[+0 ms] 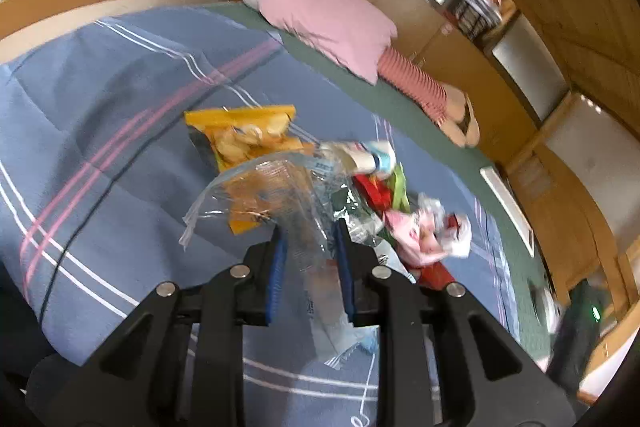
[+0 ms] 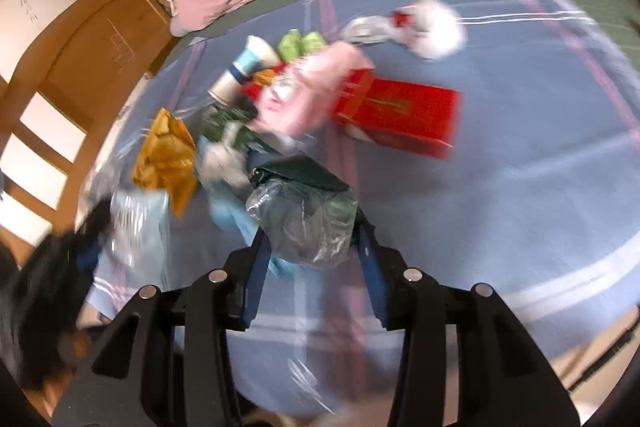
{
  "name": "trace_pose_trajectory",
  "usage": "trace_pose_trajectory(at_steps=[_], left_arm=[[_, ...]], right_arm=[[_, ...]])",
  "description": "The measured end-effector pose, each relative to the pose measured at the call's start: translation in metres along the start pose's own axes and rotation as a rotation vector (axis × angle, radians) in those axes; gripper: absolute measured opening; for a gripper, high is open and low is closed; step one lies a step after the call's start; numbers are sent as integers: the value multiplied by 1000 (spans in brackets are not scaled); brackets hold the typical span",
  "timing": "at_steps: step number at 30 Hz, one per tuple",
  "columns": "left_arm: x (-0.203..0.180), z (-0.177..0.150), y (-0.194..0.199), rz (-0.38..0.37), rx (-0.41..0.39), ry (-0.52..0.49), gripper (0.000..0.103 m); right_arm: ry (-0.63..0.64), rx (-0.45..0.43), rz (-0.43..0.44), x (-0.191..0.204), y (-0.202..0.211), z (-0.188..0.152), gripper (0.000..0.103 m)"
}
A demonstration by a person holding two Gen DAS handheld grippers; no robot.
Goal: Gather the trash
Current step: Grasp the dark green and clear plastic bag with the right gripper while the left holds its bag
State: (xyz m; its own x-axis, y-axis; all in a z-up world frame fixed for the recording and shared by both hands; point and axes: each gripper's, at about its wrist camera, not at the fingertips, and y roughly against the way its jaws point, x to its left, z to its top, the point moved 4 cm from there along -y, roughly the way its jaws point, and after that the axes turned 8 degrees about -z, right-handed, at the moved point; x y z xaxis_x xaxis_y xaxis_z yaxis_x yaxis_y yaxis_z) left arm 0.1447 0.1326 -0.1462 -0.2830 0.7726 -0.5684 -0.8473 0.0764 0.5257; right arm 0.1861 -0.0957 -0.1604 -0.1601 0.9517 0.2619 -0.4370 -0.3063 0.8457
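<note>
Item: trash pile, mostly uncollected, lying on my bed's blue quilt [image 2: 500,187] — yellow snack bag [image 1: 244,135], paper cups [image 2: 248,67], red box [image 2: 400,115], pink wrapper [image 2: 308,95], white wad [image 2: 436,23]. Left tongs [image 1: 310,251]: nearly together, clamped on a clear plastic bag [image 1: 280,195], apparently my collecting sack. Right tongs [image 2: 310,247]: half apart, straddling a crumpled clear wrapper [image 2: 308,223]; I cannot tell whether the pads press it.

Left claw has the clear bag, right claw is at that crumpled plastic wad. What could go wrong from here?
1. The left claw pinches only a thin fold of the clear bag; the slick film might slip free.
2. The right claw straddles the crumpled plastic wad, which touches a dark pouch, so that may drag along.
3. The right wrist view is blurred, so aim may be off.
</note>
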Motion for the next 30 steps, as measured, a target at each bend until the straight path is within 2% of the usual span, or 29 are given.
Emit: trace_pose_trajectory(at_steps=[4, 11, 21, 30], left_arm=[[-6, -10, -12, -18, 81, -26, 24], [-8, -16, -19, -15, 119, -49, 23], [-19, -19, -20, -13, 127, -121, 23], [-21, -20, -22, -12, 140, -128, 23]], right_arm=[[-14, -39, -92, -35, 26, -28, 44], [-112, -64, -87, -63, 39, -41, 44], [-46, -71, -113, -38, 33, -48, 44], [-25, -65, -117, -31, 29, -50, 44]])
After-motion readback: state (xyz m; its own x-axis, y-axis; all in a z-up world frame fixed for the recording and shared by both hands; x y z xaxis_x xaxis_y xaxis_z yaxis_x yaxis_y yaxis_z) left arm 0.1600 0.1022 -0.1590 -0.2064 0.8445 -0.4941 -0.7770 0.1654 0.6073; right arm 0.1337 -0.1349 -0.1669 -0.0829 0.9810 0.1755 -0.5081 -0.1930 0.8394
